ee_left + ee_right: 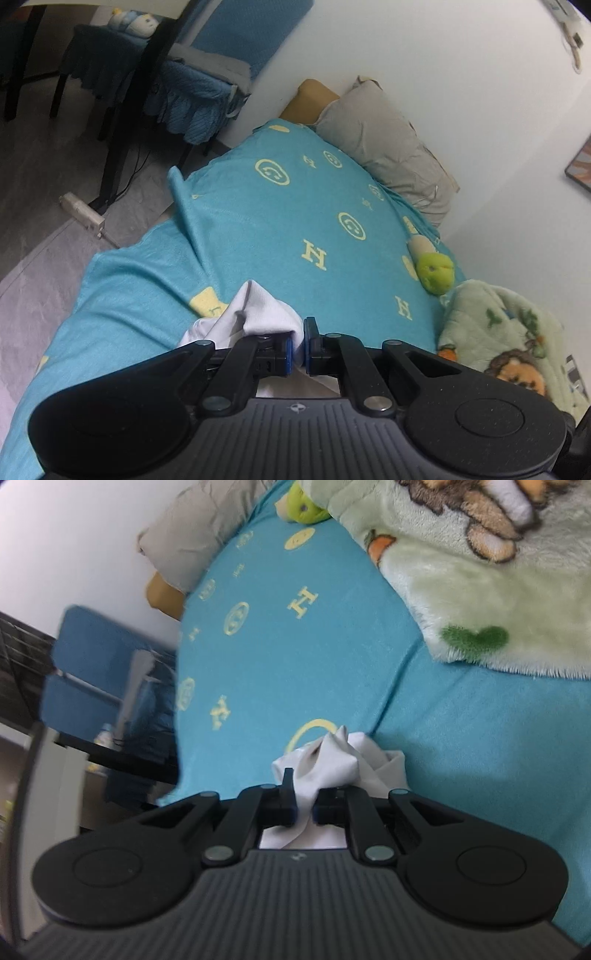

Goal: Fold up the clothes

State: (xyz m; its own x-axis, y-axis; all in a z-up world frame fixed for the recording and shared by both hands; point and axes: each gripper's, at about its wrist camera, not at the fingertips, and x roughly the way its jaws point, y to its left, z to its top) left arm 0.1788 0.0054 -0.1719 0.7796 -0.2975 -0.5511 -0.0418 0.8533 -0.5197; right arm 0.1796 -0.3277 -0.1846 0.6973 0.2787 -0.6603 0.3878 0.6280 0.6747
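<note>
A white garment (pixel 255 314) is bunched between the fingers of my left gripper (pixel 298 345), which is shut on it above the bed. In the right wrist view the same white garment (pixel 340 760) is pinched in my right gripper (pixel 304 808), also shut on it. Both grippers hold the cloth over a turquoise bedsheet (pixel 280 221) with yellow smiley and H prints; the sheet also shows in the right wrist view (pixel 280 653). Most of the garment is hidden under the grippers.
A grey pillow (pixel 388 147) and a green plush toy (pixel 435 272) lie at the wall side. A pale green fleece blanket (pixel 498 332) with a cartoon print lies at the right, also in the right wrist view (pixel 480 572). Blue-covered chairs (pixel 207 85) and a floor power strip (pixel 83 216) stand left.
</note>
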